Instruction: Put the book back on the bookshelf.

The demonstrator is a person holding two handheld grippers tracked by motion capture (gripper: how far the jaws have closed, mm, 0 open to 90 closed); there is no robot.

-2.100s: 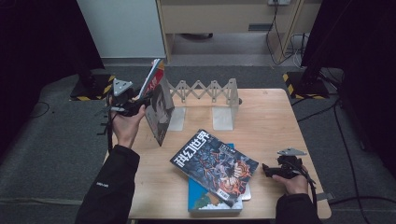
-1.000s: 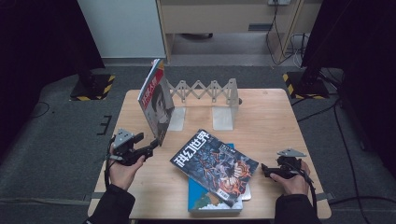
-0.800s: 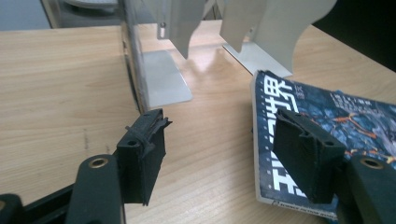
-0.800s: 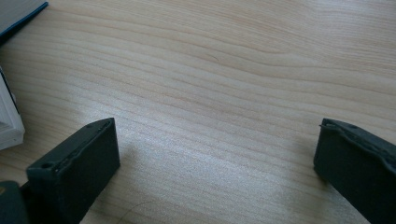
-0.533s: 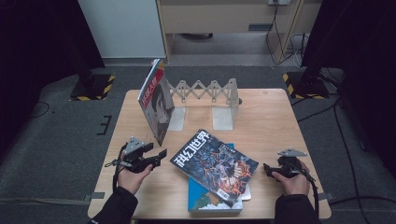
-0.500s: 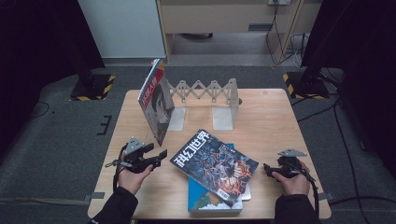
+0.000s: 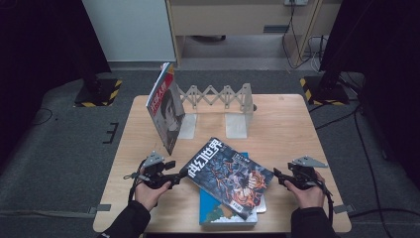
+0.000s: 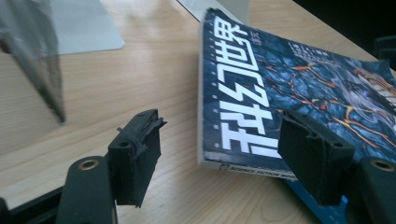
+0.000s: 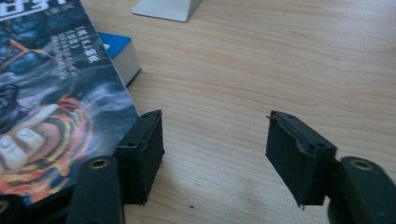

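Now my left gripper (image 7: 182, 174) sits low over the wooden table (image 7: 287, 119), its jaws spread apart and gripping nothing; in the left gripper view one jaw stands over bare wood and the other just in front of the near corner of the dark science-fiction magazine (image 8: 299, 93), without pressing on it. That magazine (image 7: 229, 176) lies flat and askew on top of a blue book (image 7: 218, 215), near the table's front edge, between my two hands. My right gripper (image 7: 278, 177) hovers just beside the magazine's other end; its jaws have just been closing, yet nothing is between them, only bare wood. Farther back, a red-topped magazine (image 7: 166, 111) leans against the grey accordion bookend rack (image 7: 218, 96).
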